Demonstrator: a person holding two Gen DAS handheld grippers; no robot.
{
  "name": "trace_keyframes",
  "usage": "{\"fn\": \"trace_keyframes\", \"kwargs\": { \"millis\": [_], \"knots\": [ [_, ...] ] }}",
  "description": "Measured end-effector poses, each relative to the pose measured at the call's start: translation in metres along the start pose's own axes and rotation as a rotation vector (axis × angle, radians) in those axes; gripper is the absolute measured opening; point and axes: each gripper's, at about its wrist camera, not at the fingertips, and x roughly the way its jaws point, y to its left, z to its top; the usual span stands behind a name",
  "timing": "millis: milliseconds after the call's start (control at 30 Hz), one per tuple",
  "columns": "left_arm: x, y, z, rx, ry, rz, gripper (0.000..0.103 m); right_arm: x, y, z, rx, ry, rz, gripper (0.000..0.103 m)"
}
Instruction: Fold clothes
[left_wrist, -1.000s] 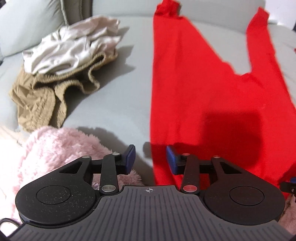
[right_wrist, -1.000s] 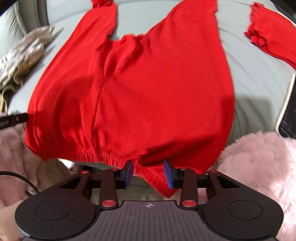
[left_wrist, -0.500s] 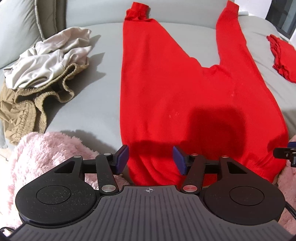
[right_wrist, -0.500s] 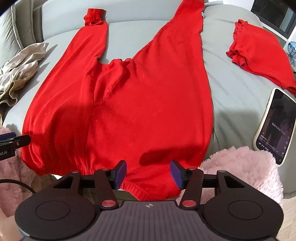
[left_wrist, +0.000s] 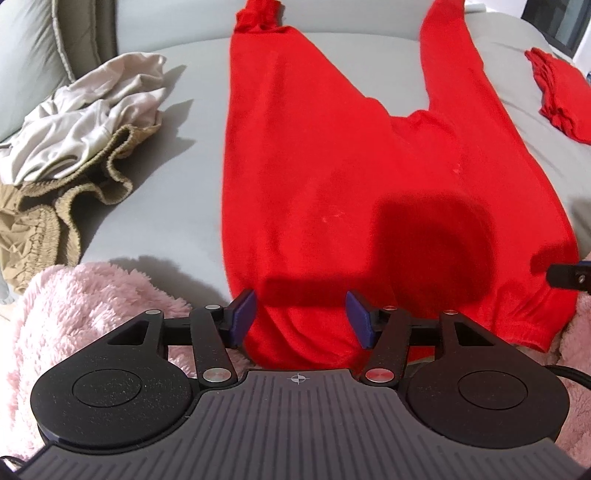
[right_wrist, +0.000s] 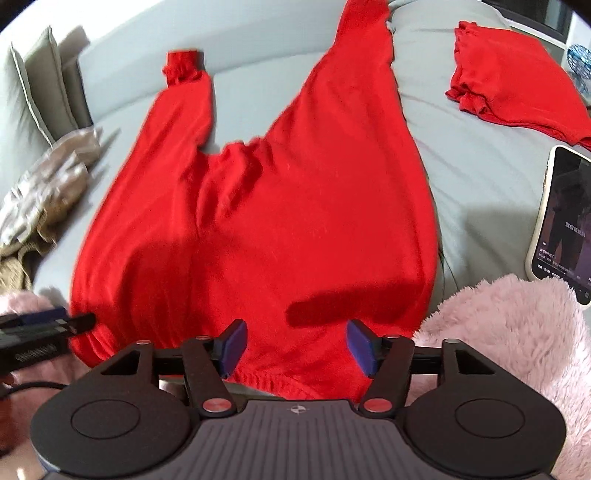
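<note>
The red pants (right_wrist: 258, 221) are laid flat, not yet folded (one red piece (right_wrist: 517, 85) at 1 o'clock looks done). Left gripper (left_wrist: 301, 319) fingers are held apart and empty; right gripper (right_wrist: 297, 345) fingers are opening, empty.

The trousers (left_wrist: 332, 155) are plain bright red all over, darker only under a round shadow, and the folded garment (right_wrist: 517, 85) at the far right is the same red. They lie on a pale grey sofa (left_wrist: 173, 177), where a crumpled off-white cloth (left_wrist: 96, 107) sits on khaki-tan shorts (left_wrist: 37, 221), and fluffy pale pink fabric (left_wrist: 85, 302) fills the near edge. Each tool (left_wrist: 301, 319) (right_wrist: 295, 345) is black with dark blue pads, silver and red rivets and a grey ribbed base; the phone (right_wrist: 561, 221) has a cream rim around a dark screen.
</note>
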Motion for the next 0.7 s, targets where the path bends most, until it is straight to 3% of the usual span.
{"fn": "trace_keyframes", "kwargs": {
  "millis": [300, 700],
  "knots": [
    [0.003, -0.005, 0.001, 0.035, 0.012, -0.058, 0.06, 0.004, 0.005, -0.005, -0.002, 0.045, 0.004, 0.07],
    [-0.002, -0.002, 0.001, 0.027, 0.001, -0.042, 0.059, 0.014, 0.007, 0.012, -0.026, 0.055, 0.07, 0.066]
  ]
}}
